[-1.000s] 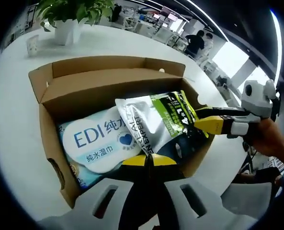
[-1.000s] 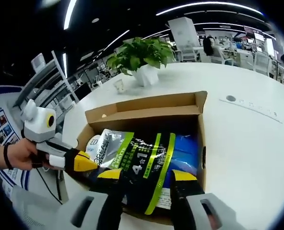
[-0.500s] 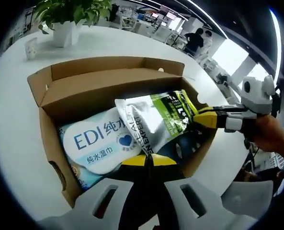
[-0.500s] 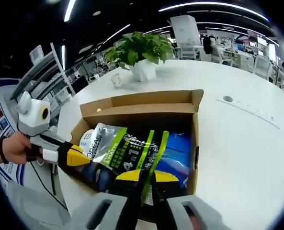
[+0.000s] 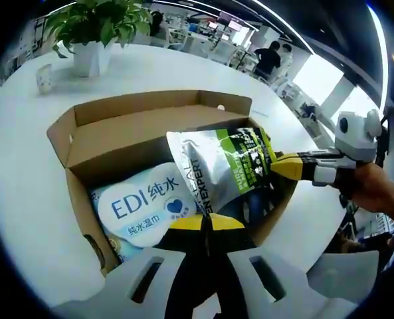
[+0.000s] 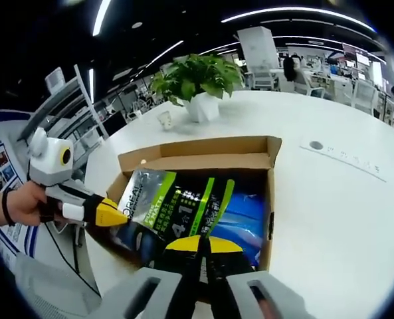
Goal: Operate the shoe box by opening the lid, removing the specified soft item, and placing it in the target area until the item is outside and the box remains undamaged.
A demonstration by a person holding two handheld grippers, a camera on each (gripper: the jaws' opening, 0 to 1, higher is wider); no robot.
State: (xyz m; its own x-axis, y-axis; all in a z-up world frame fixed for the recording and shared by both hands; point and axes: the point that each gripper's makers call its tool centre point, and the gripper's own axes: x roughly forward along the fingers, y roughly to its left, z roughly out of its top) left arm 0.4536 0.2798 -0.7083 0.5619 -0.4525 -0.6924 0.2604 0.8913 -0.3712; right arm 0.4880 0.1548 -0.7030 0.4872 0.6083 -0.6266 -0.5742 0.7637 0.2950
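Pouch [image 5: 213, 169] lifted higher from shoe box [image 5: 117, 129], both claws clamped.

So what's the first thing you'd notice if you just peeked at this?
The shiny silver, green and black pouch jumps out, with both yellow-tipped tools pinching it at opposite edges over the open cardboard shoe box. Beside it in the box lies a white and blue wipes pack. At the back of the white table stands a leafy plant in a white pot.
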